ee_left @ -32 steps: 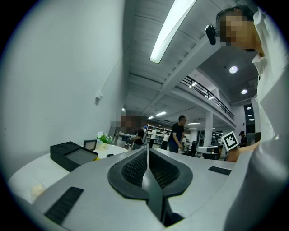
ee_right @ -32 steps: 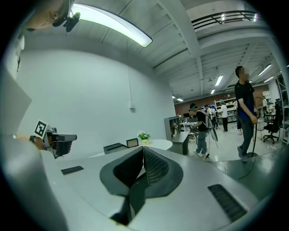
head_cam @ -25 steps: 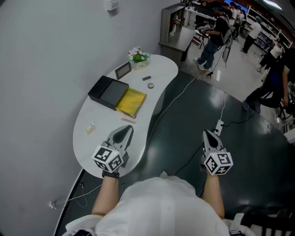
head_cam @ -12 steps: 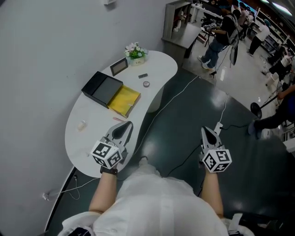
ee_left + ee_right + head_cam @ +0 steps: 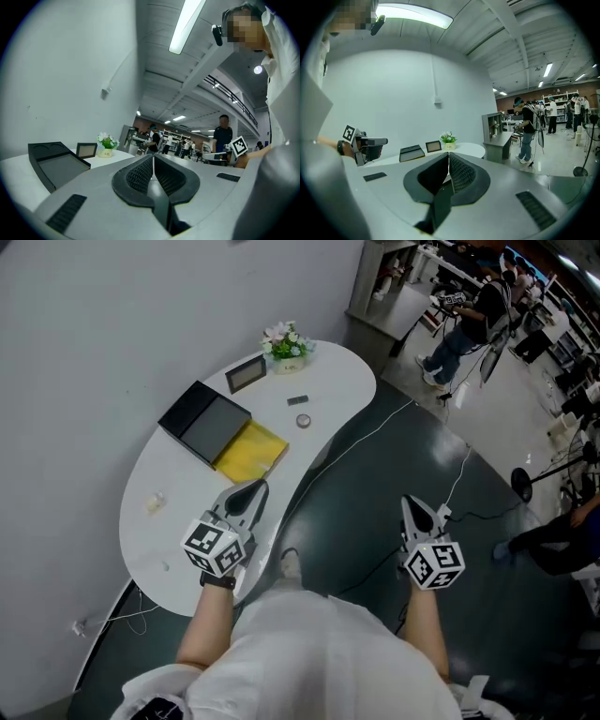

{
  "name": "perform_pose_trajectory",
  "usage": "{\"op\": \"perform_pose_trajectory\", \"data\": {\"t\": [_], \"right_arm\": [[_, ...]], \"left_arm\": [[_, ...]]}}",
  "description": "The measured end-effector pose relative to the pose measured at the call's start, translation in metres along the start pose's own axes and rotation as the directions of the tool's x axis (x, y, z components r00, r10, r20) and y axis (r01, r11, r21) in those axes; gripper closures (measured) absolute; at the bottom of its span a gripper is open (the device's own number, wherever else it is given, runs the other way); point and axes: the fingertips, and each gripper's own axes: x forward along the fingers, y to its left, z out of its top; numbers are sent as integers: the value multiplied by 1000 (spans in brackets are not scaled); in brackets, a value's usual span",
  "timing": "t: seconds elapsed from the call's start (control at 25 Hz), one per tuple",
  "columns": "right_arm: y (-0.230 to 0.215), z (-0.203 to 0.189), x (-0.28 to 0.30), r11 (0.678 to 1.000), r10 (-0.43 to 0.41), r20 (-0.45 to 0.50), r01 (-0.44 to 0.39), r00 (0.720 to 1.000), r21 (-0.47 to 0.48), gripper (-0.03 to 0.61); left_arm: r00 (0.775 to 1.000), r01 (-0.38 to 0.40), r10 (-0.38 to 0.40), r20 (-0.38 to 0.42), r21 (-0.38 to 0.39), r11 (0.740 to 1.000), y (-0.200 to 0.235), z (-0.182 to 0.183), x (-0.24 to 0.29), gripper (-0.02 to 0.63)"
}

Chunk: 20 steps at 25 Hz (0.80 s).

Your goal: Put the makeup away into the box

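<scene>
Advancing since before, left hand-held gripper (image 5: 257,487) and right hand-held gripper (image 5: 407,502) are closed, empty; black box (image 5: 212,427) lies open.

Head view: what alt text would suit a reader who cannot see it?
From above, a person holds two shut, empty grippers: the left gripper above a curved white table, the right gripper over dark floor. On the table sit an open black box, a yellow item, a small frame and flowers.

open black box (image 5: 204,425) lies flat; small round makeup pot (image 5: 303,420) and dark stick (image 5: 298,400) lie apart from it
</scene>
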Motion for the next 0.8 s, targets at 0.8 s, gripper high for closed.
{"op": "perform_pose_trajectory", "data": {"t": [0.8], "right_arm": [[24, 20, 211, 954, 269, -151, -284, 951, -92, 567]], "left_arm": [[979, -194, 198, 47, -91, 977, 111, 3, 31, 589]]}}
